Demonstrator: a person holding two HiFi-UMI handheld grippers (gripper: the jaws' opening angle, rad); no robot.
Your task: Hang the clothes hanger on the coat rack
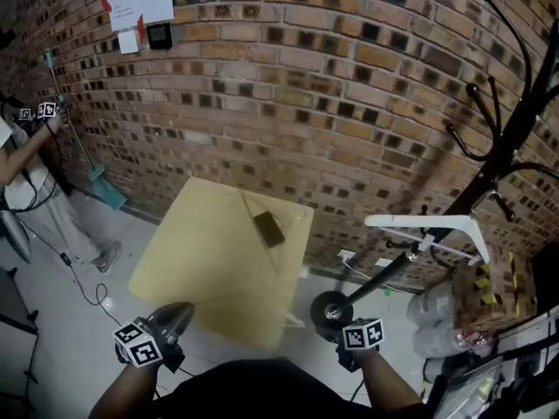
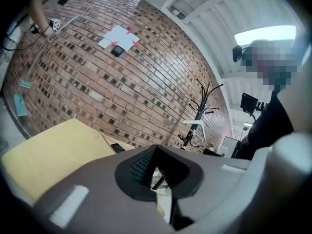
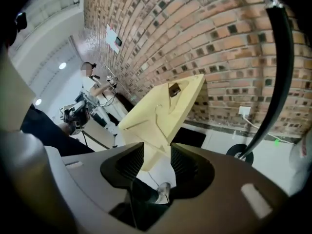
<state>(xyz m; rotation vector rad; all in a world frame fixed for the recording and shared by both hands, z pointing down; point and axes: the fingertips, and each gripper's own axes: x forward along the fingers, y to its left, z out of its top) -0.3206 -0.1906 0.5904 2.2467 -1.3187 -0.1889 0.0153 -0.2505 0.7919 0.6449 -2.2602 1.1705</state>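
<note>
The white clothes hanger [image 1: 425, 224] hangs on a lower hook of the black coat rack [image 1: 492, 175] at the right, in front of the brick wall. It also shows far off in the left gripper view, the hanger [image 2: 197, 125] on the rack [image 2: 200, 105]. My right gripper [image 1: 342, 328] is low near the rack's round base [image 1: 330, 306]; its jaws [image 3: 156, 161] stand open with nothing between them. Beside the yellow table's near corner, my left gripper [image 1: 179, 311] is held with its pads together [image 2: 155, 152] and nothing in them.
The yellow table [image 1: 218, 260] carries a small dark object [image 1: 269, 228]. A person [image 1: 26, 177] with grippers stands at the far left near a broom and dustpan [image 1: 105, 186]. A plastic bag [image 1: 437, 317] and boxes lie by the rack's right side.
</note>
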